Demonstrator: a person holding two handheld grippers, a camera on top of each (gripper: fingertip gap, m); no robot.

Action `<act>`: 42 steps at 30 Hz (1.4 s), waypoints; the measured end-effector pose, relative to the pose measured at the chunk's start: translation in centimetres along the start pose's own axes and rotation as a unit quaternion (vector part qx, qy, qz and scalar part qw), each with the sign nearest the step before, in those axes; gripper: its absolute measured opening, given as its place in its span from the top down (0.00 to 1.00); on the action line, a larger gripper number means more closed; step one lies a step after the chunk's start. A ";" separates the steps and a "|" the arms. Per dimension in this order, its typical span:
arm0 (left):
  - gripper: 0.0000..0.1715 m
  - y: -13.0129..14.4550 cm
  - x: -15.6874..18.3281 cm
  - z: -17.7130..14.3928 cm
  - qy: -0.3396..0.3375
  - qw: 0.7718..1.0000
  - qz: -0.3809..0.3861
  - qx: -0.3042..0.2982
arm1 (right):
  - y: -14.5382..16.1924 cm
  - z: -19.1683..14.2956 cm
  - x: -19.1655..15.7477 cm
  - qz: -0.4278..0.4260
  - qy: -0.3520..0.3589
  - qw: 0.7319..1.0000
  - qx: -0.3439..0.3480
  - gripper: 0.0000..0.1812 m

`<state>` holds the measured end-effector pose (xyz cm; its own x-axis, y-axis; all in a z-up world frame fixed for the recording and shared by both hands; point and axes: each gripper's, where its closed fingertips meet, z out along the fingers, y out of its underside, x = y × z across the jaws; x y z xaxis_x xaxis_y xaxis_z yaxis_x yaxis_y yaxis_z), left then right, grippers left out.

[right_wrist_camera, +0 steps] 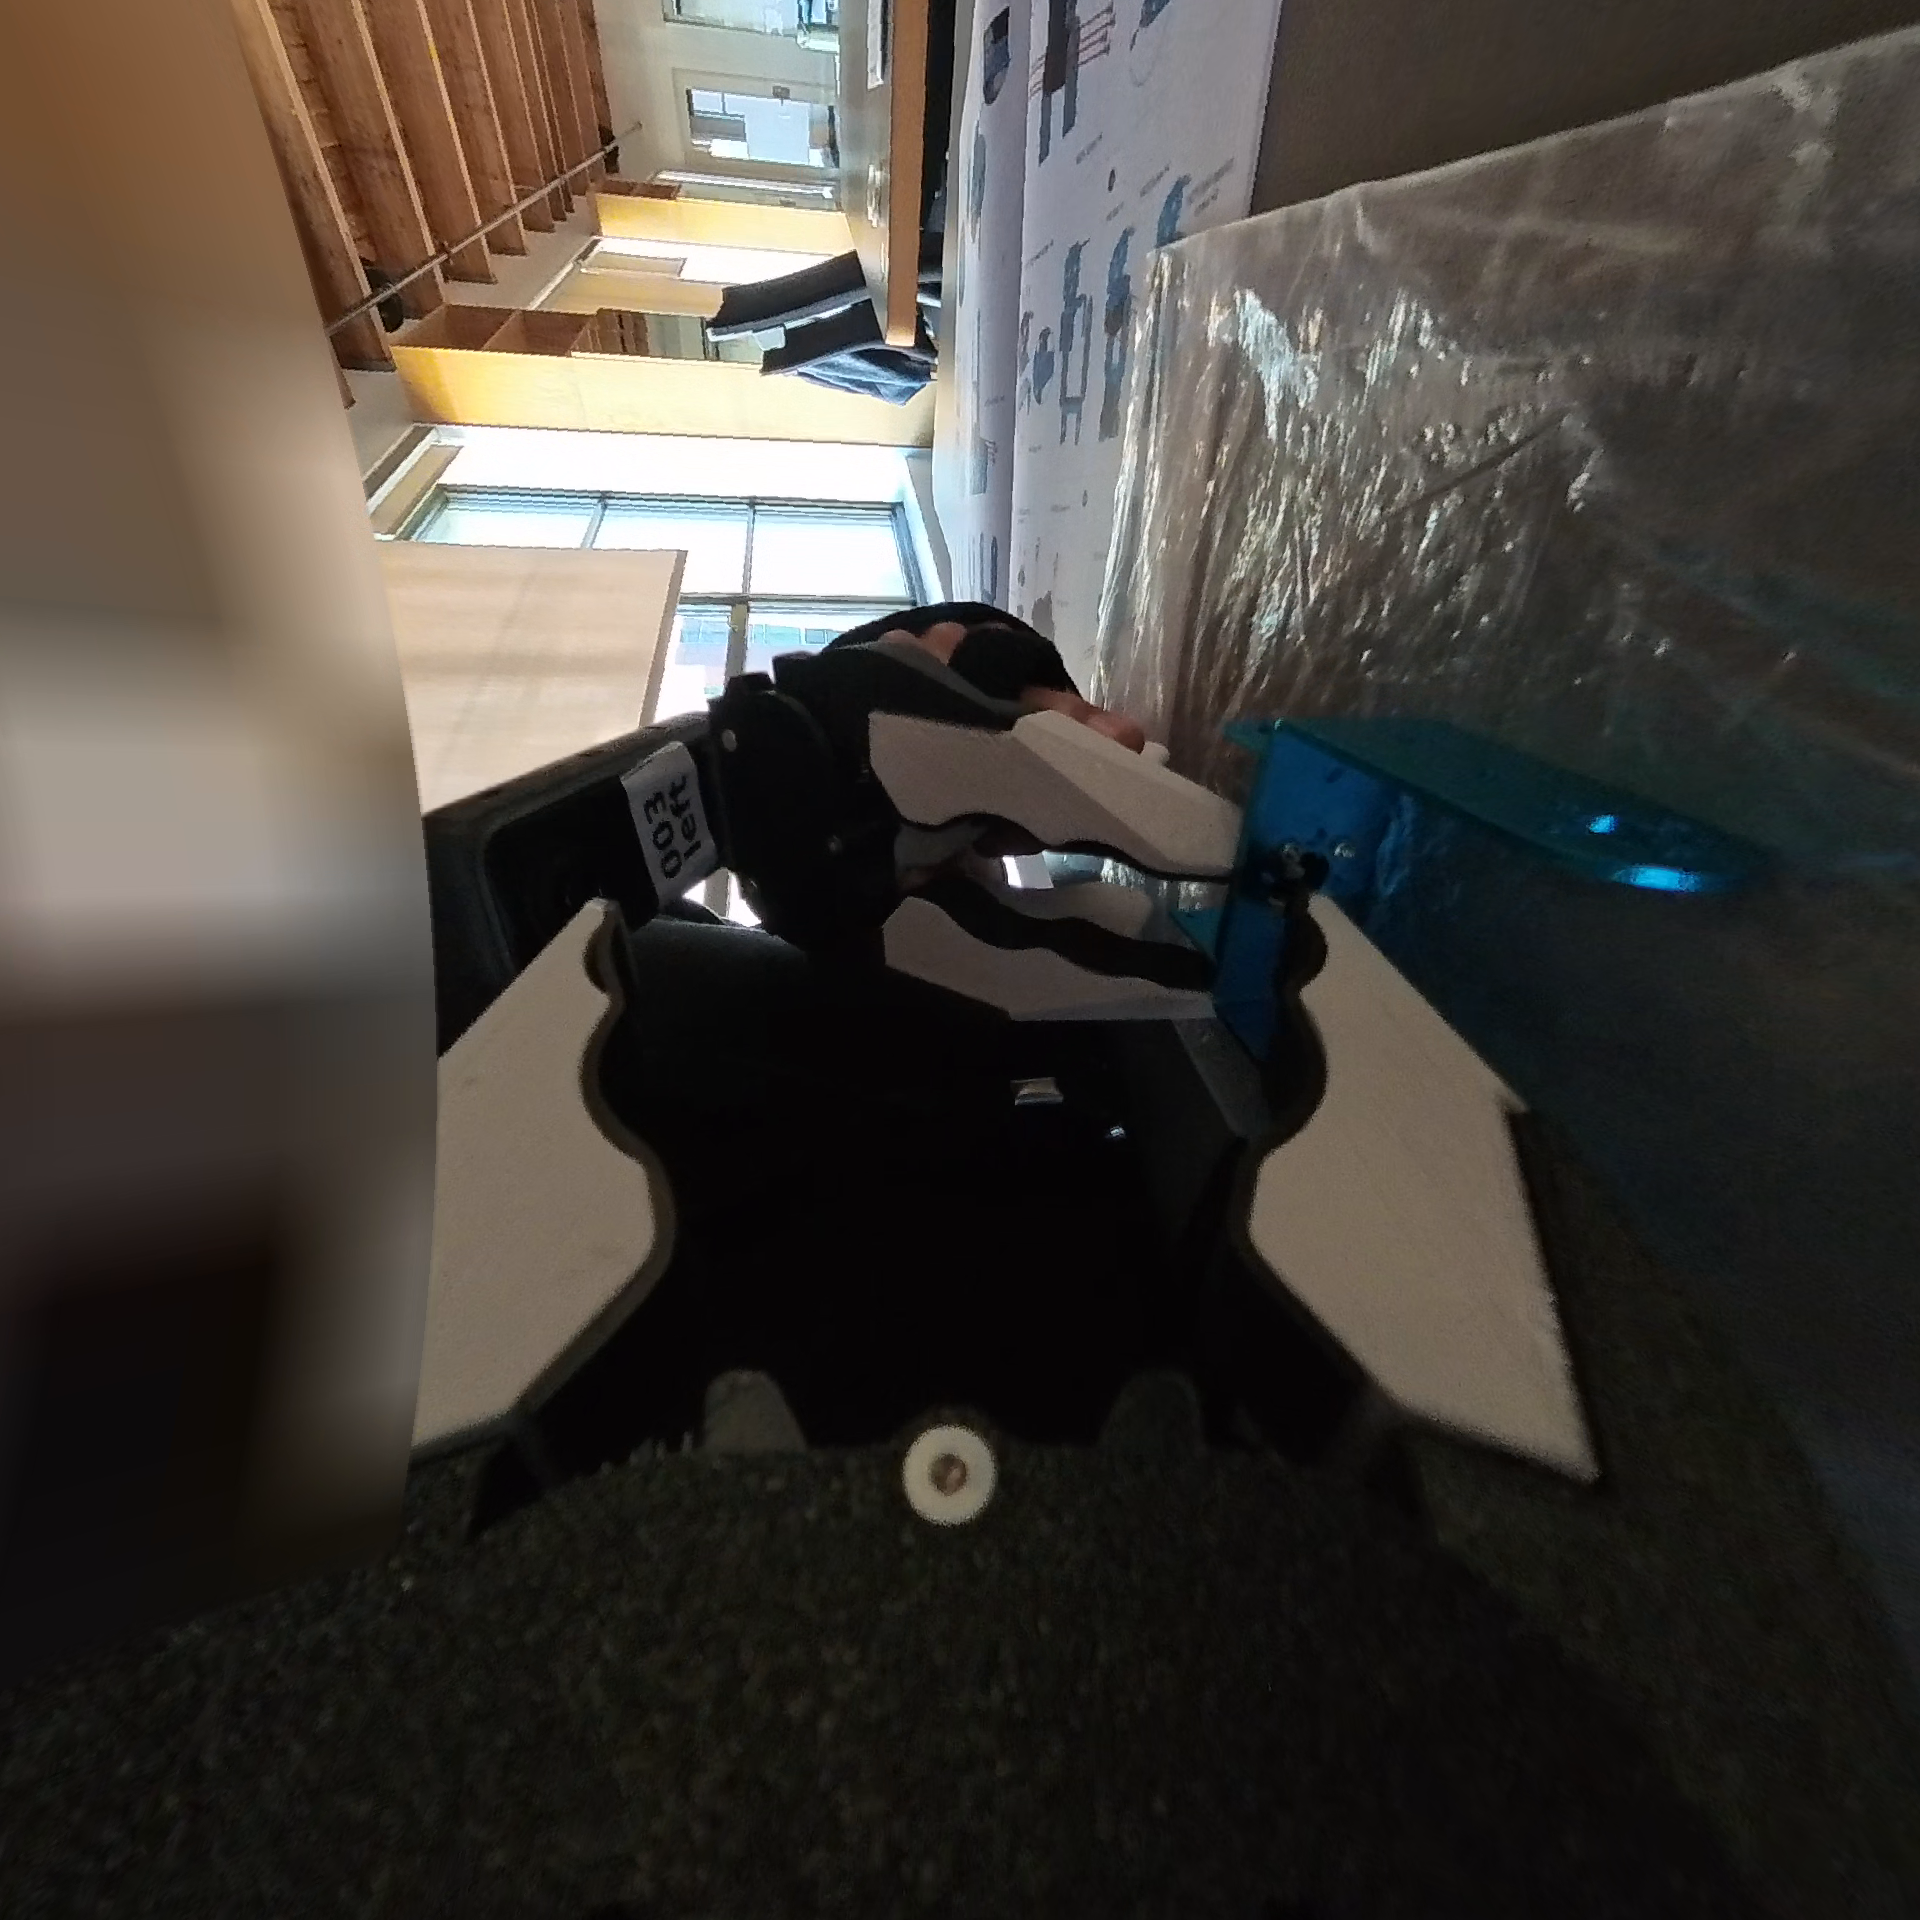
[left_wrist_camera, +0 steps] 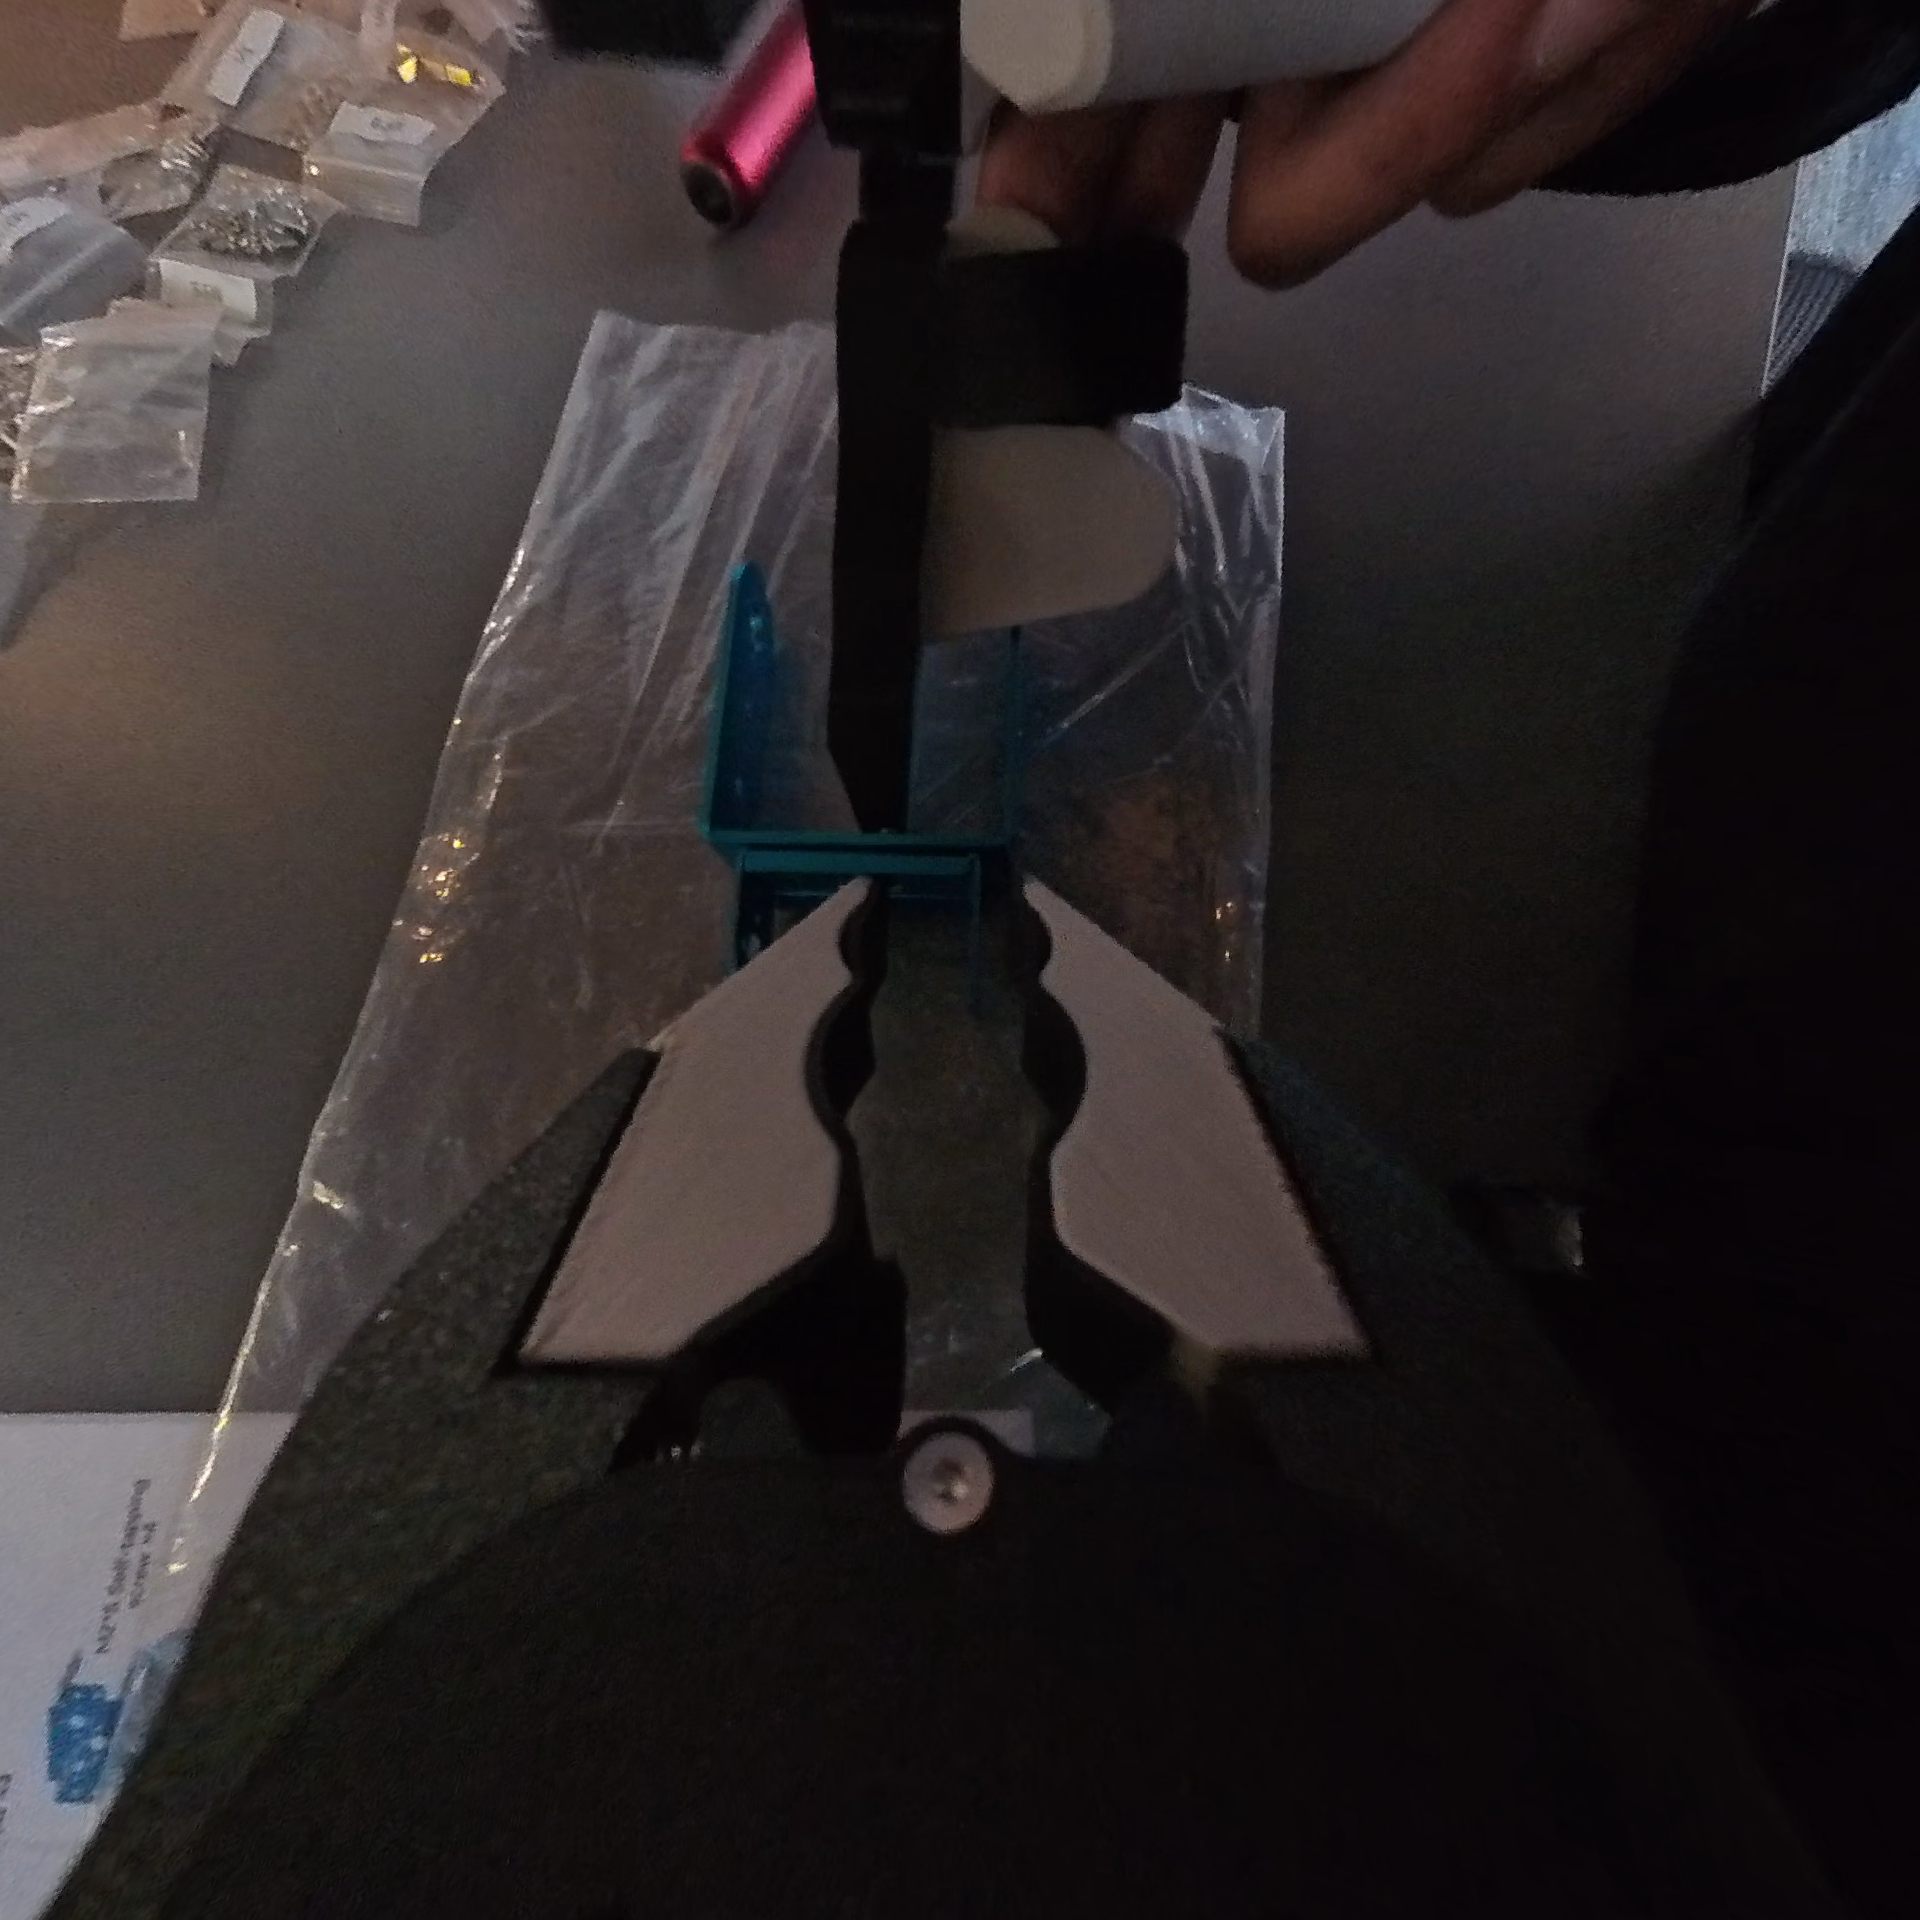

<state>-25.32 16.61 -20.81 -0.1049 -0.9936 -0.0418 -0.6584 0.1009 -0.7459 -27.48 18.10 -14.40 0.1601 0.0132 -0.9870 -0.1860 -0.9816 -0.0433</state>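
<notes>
A blue metal bracket assembly [left_wrist_camera: 753, 707] stands on a clear plastic bag [left_wrist_camera: 623, 623] on the grey table [left_wrist_camera: 260, 779]. My left gripper [left_wrist_camera: 945, 888] is closed on the bracket's near edge, a fingertip on each side. In the right wrist view the left gripper [right_wrist_camera: 1221, 904] grips the same blue bracket [right_wrist_camera: 1455, 790] from the left. My right gripper [right_wrist_camera: 961, 914] is wide open, and one of its fingers [right_wrist_camera: 1382, 1091] rests against the bracket. In the left wrist view that finger [left_wrist_camera: 878, 623] comes down from above onto the bracket's top bar.
A pink metal cylinder [left_wrist_camera: 753, 125] and several small bags of hardware [left_wrist_camera: 208, 208] lie at the far left. A white printed sheet [left_wrist_camera: 83, 1558] lies beside the bag and also shows in the right wrist view [right_wrist_camera: 1091, 208]. A person's hand [left_wrist_camera: 1351, 156] holds the right gripper.
</notes>
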 end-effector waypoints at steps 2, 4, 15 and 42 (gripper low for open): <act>0.89 0.0 0.0 0.0 -0.004 1.000 0.003 0.000 | 0.0 0.0 0.0 0.001 0.002 1.000 0.000 0.31; 0.90 0.0 -0.1 0.1 -0.007 1.000 0.005 -0.001 | 0.1 0.0 0.0 0.001 0.003 1.000 -0.002 0.31; 0.90 0.0 0.0 0.1 -0.005 1.000 0.008 -0.002 | 0.3 0.0 0.0 0.000 0.012 1.000 -0.004 0.31; 0.90 0.0 0.1 0.1 -0.009 1.000 0.017 -0.001 | 0.7 0.0 -0.2 -0.003 0.029 1.000 -0.008 0.31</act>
<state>-25.23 16.47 -20.91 -0.1150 -0.9902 -0.0790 -0.6553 0.1354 -0.7431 -27.59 17.40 -14.27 0.2165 0.0077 -0.9762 -0.1693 -0.9845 -0.0453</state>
